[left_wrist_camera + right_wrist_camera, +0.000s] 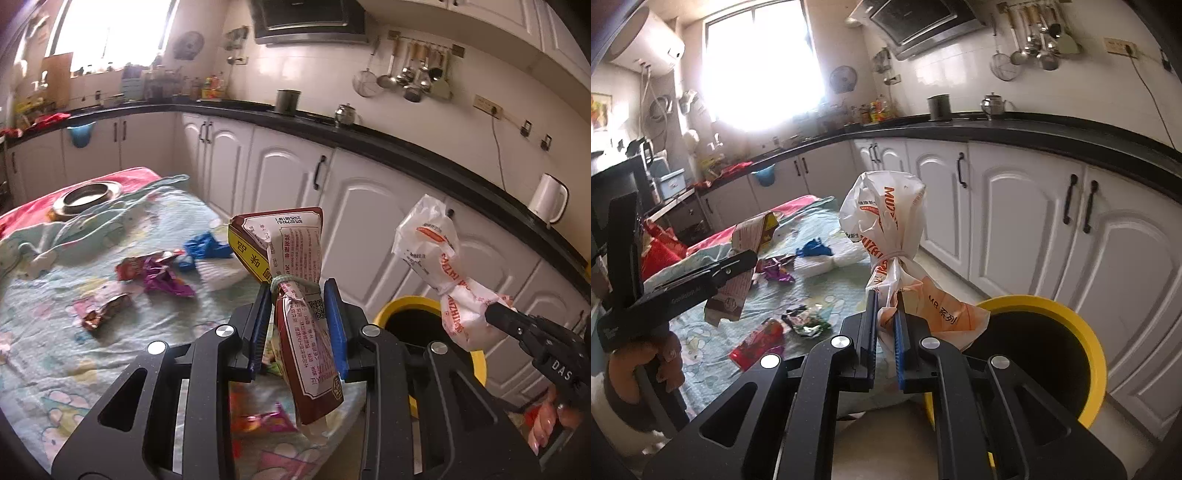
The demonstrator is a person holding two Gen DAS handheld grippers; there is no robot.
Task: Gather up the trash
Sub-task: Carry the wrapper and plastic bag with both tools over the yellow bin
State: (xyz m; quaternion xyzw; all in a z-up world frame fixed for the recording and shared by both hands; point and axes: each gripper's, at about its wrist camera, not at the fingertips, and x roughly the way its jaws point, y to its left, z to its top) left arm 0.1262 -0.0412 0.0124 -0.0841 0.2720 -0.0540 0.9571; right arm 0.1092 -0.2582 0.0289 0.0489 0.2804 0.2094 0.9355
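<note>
- The left gripper [299, 302] has its blue pads closed on a brown and white packet [299, 266], pinching it just below a green band tied around its middle.
- The packet stands roughly upright between the pads; its top fans out above the band and its lower end hangs below the fingers.
- The right gripper [886, 314] has its fingers drawn narrow, clamped on a white plastic bag [882, 229] with orange lettering.
- The bag is knotted at its waist just above the pads, and its puffed top rises above the knot.
- From the left camera, the bag is held up to the right of the packet, above and near the bin.
- A yellow-rimmed bin [1089, 332] with a dark inside stands on the floor beside the table, in front of white cabinets [1015, 221].
- The bag's loose lower end hangs near the bin's rim.
- The table is covered by a pale patterned cloth [55, 314].
- More trash lies on the cloth: a purple wrapper [162, 277], a crumpled blue piece [207, 245], a white pad [221, 275], and a foil wrapper [105, 312].
- A red wrapper [757, 343] lies near the table's near edge.
- A metal ring [88, 195] sits at the far end of the table.
- A hand [646, 365] grips the left gripper's handle.
</note>
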